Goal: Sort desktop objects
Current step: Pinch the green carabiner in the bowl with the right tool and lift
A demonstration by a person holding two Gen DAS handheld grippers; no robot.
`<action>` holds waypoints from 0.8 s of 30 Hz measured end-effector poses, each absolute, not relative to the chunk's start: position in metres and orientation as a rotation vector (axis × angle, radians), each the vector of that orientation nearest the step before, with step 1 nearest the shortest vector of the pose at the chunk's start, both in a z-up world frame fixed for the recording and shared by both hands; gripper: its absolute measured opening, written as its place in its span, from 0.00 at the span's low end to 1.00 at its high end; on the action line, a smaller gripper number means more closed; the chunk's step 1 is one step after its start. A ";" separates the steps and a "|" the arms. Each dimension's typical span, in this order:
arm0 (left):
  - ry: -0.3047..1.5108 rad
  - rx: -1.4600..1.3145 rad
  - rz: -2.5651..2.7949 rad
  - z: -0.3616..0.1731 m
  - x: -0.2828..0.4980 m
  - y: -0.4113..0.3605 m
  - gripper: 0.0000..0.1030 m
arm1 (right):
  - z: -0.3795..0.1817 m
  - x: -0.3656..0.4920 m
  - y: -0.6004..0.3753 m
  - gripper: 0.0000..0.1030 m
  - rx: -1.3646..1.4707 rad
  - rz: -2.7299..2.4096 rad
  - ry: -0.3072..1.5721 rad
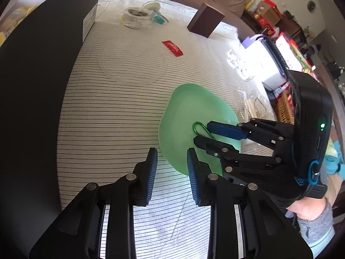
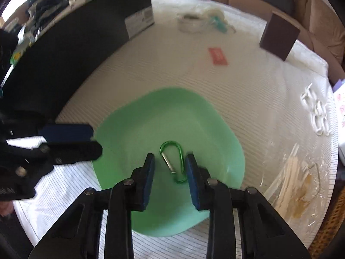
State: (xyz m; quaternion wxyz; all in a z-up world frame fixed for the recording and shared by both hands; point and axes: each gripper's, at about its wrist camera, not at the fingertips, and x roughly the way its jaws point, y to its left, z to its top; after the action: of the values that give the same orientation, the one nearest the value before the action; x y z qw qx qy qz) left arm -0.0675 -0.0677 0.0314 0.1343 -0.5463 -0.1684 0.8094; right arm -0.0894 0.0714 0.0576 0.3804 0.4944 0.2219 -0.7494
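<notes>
Right gripper [image 2: 170,168] over green plate [image 2: 151,116], jaws parted, green carabiner [image 2: 172,164] lying loose between them on plate; left gripper [image 1: 172,161] parted, empty, beside plate rim.

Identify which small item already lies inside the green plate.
The green carabiner, lying on the green plate; the red packet and white clips lie on the striped cloth.

Mint-green plastic plate [image 2: 172,116]; bright green metal carabiner [image 2: 172,161] w/ silver gate; white cloth [image 1: 112,112], thin black stripes; red flat packet [image 1: 172,48].
</notes>
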 end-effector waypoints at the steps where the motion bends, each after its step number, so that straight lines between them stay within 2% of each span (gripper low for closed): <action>1: -0.489 -1.586 2.344 0.031 -0.067 -0.068 0.25 | 0.057 -0.090 0.072 0.24 1.269 -1.907 0.562; 3: -0.493 -1.590 2.342 0.031 -0.067 -0.069 0.25 | 0.057 -0.092 0.074 0.18 1.285 -1.899 0.555; 9: -0.509 -1.586 2.343 0.031 -0.067 -0.070 0.25 | 0.068 -0.101 0.090 0.18 1.337 -1.928 0.372; 13: -0.510 -1.579 2.342 0.032 -0.067 -0.069 0.26 | 0.097 -0.110 0.116 0.18 1.300 -1.992 0.206; 17: -0.497 -1.582 2.340 0.031 -0.066 -0.064 0.27 | 0.121 -0.123 0.152 0.18 1.285 -2.139 0.206; 24: -0.454 -1.594 2.353 0.027 -0.068 -0.057 0.27 | 0.105 -0.137 0.188 0.18 1.388 -2.227 0.252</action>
State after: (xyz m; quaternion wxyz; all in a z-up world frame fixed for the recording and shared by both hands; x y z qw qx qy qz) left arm -0.0683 -0.0566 0.0266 0.1312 -0.5490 -0.1564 0.8105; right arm -0.1372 0.1877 0.1051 0.2497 0.5099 0.0926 -0.8180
